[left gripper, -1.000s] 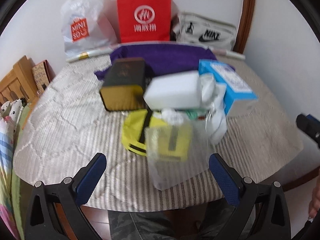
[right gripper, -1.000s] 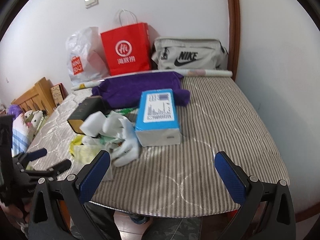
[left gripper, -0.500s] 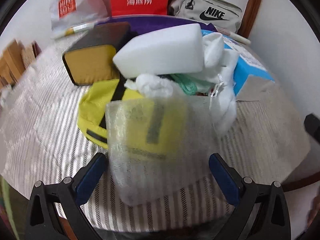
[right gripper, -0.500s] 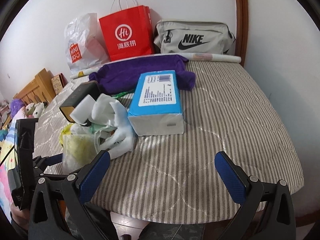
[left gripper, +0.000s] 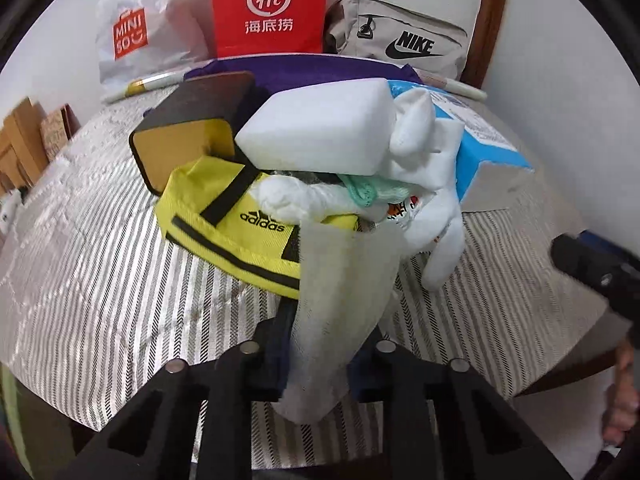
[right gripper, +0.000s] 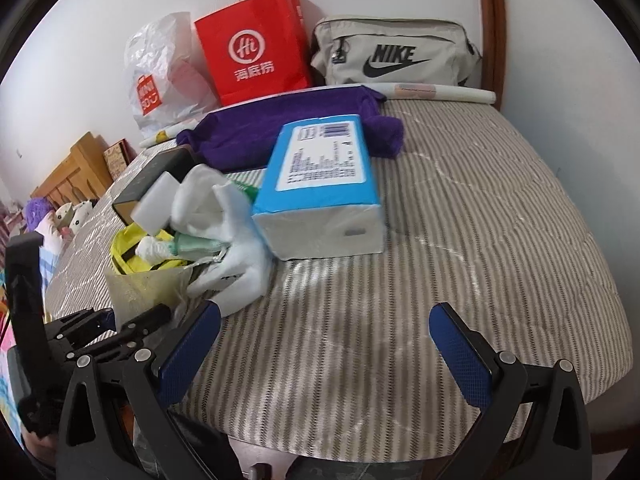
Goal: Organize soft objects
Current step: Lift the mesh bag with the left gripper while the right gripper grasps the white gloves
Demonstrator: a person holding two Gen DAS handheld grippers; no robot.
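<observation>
On the striped bed [right gripper: 460,208] I have the left gripper [left gripper: 320,356] jaws clenched on the mesh pouch [left gripper: 344,300], right gripper [right gripper: 324,344] released; pulling may topple the white sponge [left gripper: 320,132] stacked above.

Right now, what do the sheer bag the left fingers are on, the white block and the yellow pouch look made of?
Sheer bag: thin translucent mesh or gauze, matte; the yellow shows through it. White block: probably foam sponge, matte with soft rounded edges. Yellow pouch: woven synthetic fabric with black webbing trim and a printed logo; the weave is visible.
</observation>
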